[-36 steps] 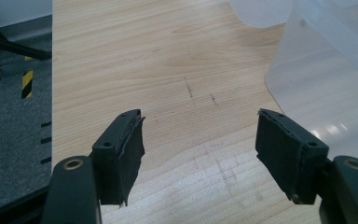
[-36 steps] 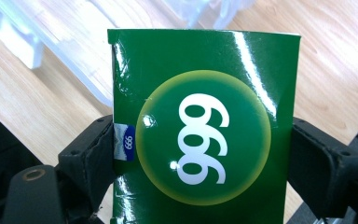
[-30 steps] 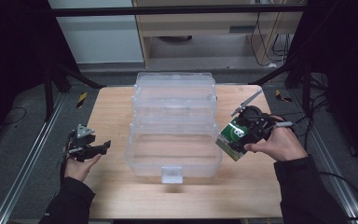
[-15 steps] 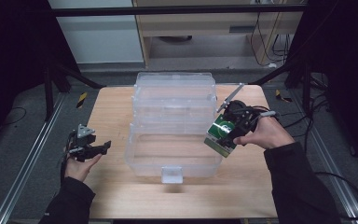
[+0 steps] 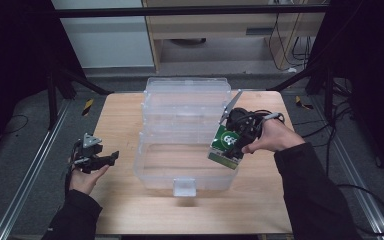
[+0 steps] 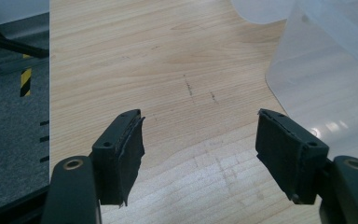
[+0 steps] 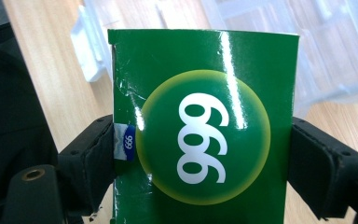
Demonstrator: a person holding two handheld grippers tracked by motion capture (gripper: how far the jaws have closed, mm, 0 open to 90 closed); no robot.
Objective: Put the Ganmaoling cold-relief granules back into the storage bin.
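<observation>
The left gripper (image 5: 111, 158) waited, jaws apart and empty, at nine o'clock of the clear bin (image 5: 156, 174), while the right gripper (image 5: 232, 148), clamped on the green box (image 5: 226, 147) over the bin's three o'clock rim, needed lowering level before letting go.

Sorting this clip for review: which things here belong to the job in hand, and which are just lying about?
In the job:
green box, clamped in the right gripper
clear bin, open, the box at its right rim

Lying about or idle:
left gripper, open, nothing between its jaws
yellow-black piece on the floor
cables on the floor, right
</observation>
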